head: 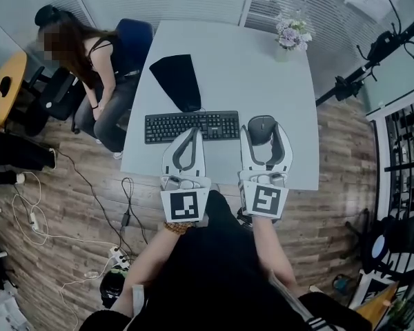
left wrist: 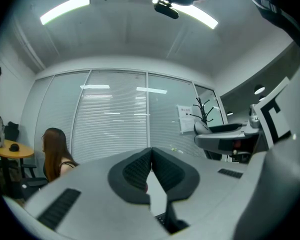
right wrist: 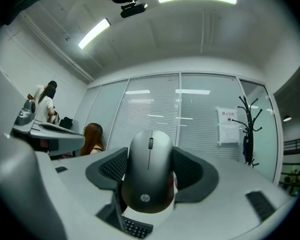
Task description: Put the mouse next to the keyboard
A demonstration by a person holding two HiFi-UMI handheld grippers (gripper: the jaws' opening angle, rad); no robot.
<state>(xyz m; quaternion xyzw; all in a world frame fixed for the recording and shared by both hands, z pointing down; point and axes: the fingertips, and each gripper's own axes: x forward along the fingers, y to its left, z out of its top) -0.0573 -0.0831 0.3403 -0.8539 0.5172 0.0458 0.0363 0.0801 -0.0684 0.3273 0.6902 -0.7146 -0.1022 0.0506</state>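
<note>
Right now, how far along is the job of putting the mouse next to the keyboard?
Done: the mouse is gripped between the right gripper's jaws. In hand: it is held just off the right end of the keyboard, over the white table. Left: set it down there and open the jaws. The left gripper is shut and empty.

The mouse (right wrist: 150, 171) bears an hp logo (right wrist: 145, 198)
</note>
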